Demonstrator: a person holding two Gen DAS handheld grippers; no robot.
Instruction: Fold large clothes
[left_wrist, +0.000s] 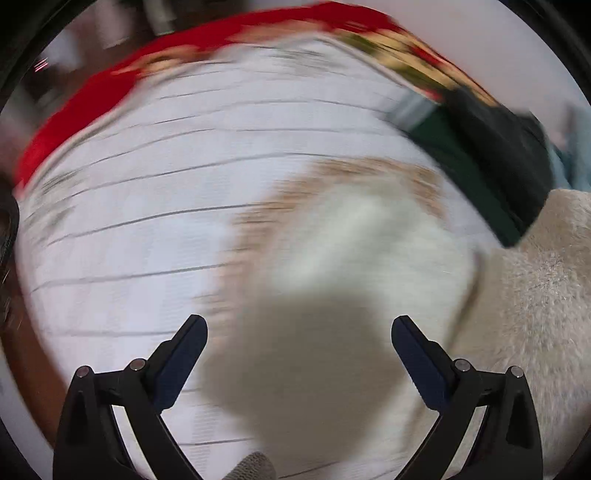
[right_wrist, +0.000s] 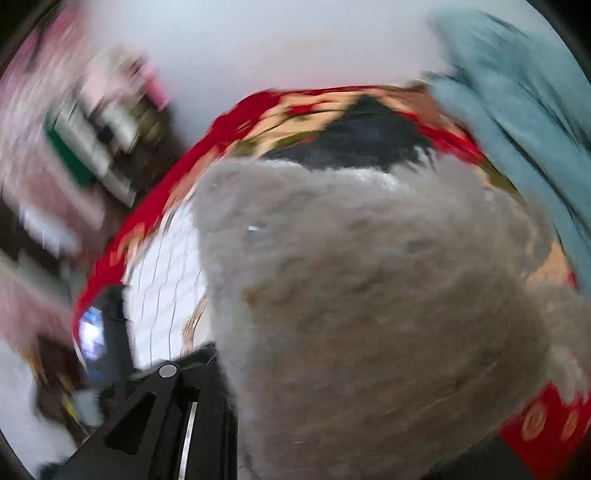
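The left gripper (left_wrist: 299, 332) has its fingers spread wide with nothing between them, above a white lined sheet (left_wrist: 147, 206) on a red patterned blanket (left_wrist: 74, 107). The right gripper (right_wrist: 221, 369) is pinched on the fluffy beige garment (right_wrist: 369, 295), which fills its view from centre to four o'clock; a black garment (right_wrist: 362, 136) lies at twelve o'clock.
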